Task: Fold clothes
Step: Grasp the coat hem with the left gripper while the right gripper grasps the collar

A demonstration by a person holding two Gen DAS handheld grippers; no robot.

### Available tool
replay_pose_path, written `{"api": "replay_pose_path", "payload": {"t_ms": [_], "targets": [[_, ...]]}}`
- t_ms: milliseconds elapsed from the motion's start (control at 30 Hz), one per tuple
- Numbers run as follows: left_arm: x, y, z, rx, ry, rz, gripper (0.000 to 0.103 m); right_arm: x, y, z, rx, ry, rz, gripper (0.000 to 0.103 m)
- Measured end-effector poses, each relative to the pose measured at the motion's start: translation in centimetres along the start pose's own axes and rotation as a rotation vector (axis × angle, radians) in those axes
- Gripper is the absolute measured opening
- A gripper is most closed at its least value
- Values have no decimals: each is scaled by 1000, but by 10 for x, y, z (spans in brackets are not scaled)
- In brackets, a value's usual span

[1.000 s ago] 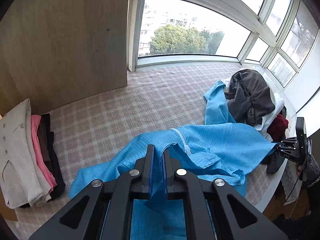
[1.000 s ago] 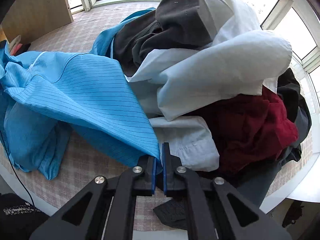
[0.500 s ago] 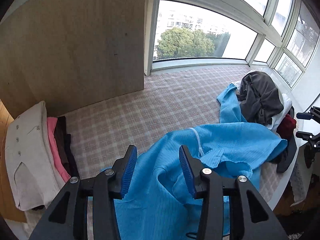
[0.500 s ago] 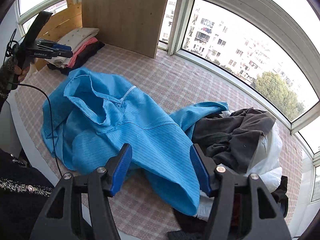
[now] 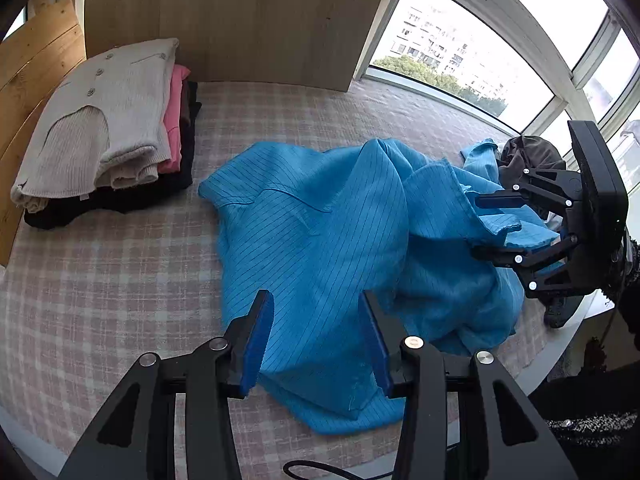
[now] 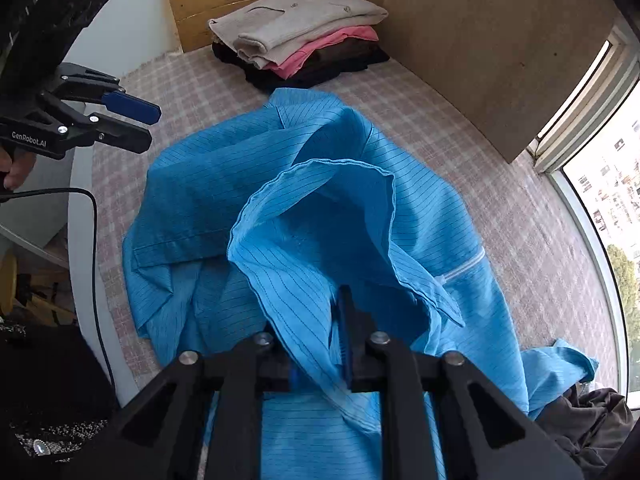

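A blue pinstriped garment (image 5: 320, 232) lies crumpled on the checked mat (image 5: 100, 272). It also fills the right wrist view (image 6: 320, 208). My left gripper (image 5: 316, 320) is open and empty, hovering over the garment's near edge; it also shows in the right wrist view (image 6: 136, 120), off the garment's left side. My right gripper (image 6: 320, 320) is closing on a raised fold of the blue fabric, which drapes between its fingers. In the left wrist view the right gripper (image 5: 492, 224) holds that fold at the garment's right side.
A folded stack, beige cardigan (image 5: 100, 120) over pink and black items, sits at the mat's far left by a wooden board (image 5: 240, 20). A pile of dark clothes (image 5: 528, 156) lies at the far right by the windows. A cable (image 6: 92, 240) hangs at the mat's edge.
My right gripper, open above the garment half a second ago, has come down and closed on a fold of it. My left gripper stayed open and shifted over the near edge.
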State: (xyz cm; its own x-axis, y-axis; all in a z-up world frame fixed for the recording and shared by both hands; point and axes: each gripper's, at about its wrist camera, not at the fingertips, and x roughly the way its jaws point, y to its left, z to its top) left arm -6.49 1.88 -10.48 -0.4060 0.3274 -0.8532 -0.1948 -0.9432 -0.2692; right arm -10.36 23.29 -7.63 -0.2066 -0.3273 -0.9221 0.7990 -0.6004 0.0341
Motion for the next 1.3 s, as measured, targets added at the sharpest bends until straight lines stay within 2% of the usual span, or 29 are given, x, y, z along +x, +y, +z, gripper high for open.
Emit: {"api": "replay_pose_path", "payload": {"t_ms": [100, 167, 267, 333, 467, 633, 733, 933, 1100, 1133, 1167, 1233, 1300], "targets": [[1, -8, -6, 8, -2, 1, 42, -30, -29, 11, 67, -71, -57, 3], [2, -18, -7, 35, -3, -9, 42, -66, -62, 17, 172, -164, -73, 3], [6, -37, -3, 85, -2, -38, 43, -119, -122, 5, 385, -292, -81, 3], [11, -51, 3, 123, -1, -54, 43, -141, -153, -11, 475, -336, -140, 3], [23, -77, 12, 188, 19, -94, 44, -148, -192, -42, 605, -343, -159, 3], [44, -117, 11, 277, 64, -170, 46, -124, -217, -64, 685, -311, -135, 3], [65, -137, 6, 326, 112, -185, 48, -121, -220, -61, 697, -325, -120, 3], [101, -147, -16, 422, 194, -24, 48, -133, -218, -42, 672, -375, -105, 3], [95, -140, -29, 420, 171, 6, 50, -152, -204, -12, 589, -405, -111, 3], [93, -137, -30, 417, 161, 3, 46, -155, -200, -5, 573, -401, -111, 3], [91, -134, -30, 405, 156, -9, 32, -157, -197, 3, 557, -390, -108, 3], [85, -124, -26, 363, 147, -66, 11, -163, -188, 17, 521, -368, -113, 3], [78, -113, -17, 319, 120, -99, 9, -178, -179, 33, 487, -367, -134, 3]]}}
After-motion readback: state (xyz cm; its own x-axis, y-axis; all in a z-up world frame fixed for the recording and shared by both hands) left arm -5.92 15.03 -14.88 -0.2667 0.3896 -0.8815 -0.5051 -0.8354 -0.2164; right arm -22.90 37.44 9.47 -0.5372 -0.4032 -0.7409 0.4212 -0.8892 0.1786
